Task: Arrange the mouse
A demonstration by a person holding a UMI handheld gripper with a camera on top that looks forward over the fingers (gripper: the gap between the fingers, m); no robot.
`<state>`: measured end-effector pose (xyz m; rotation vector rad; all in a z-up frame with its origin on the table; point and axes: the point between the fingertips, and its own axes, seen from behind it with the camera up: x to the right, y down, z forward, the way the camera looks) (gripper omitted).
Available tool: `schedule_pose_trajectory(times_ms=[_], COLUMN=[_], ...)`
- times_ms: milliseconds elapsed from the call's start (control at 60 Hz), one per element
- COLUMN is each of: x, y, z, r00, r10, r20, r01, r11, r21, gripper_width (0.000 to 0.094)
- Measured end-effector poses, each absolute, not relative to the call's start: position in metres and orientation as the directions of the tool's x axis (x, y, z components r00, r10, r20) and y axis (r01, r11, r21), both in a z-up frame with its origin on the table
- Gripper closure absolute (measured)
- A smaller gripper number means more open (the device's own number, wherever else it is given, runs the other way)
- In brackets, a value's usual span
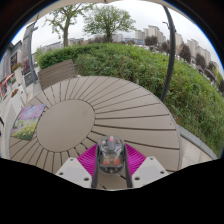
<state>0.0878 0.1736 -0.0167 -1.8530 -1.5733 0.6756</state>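
Magenta-padded fingers point(111, 168) clamp a grey mouse point(111, 153) above slatted table point(120, 105).

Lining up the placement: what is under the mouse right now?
The mouse sits between the gripper fingers, whose pink pads press its sides. Beneath and ahead is the round slatted wooden table. Whether the mouse touches it is hidden.

The worktop point(85, 115) is pale brown, with a pattern of slats that spread out from a plain round centre. The mouse point(111, 153) is grey and dark, a little shiny. The gripper point(111, 160) has magenta pads point(88, 160) on white fingers. The grass point(150, 65) is green.
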Motion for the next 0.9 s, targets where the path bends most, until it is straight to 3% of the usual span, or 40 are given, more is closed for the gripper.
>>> schedule_pose_trajectory(times_ms=[200,317,433,533,667,783,900], x=[0.057,0.02,-0.014,-0.039,-0.066,-0.072,-0.067], y=[0.137,0.065,-0.022,-0.098,-0.19,-0.228,-0.238], z=[0.047,0.095,0.114,0.106,0.066,0.015,-0.016], r00=[0.162,0.112,0.066,0.038,0.018,0.012,0.023], r10=[0.987,0.993,0.995,0.997,0.997,0.999,0.999], r20=[-0.001,-0.038,-0.079,-0.072,-0.077,-0.044,-0.022], r01=[0.634,0.595,0.589,0.597,0.625,0.665,0.697], r11=[-0.105,-0.097,-0.103,-0.08,-0.071,-0.041,-0.032], r21=[-0.766,-0.798,-0.802,-0.798,-0.777,-0.746,-0.716], gripper_width=[0.0565,0.0566,0.0566,0.0565,0.0565,0.056,0.0466])
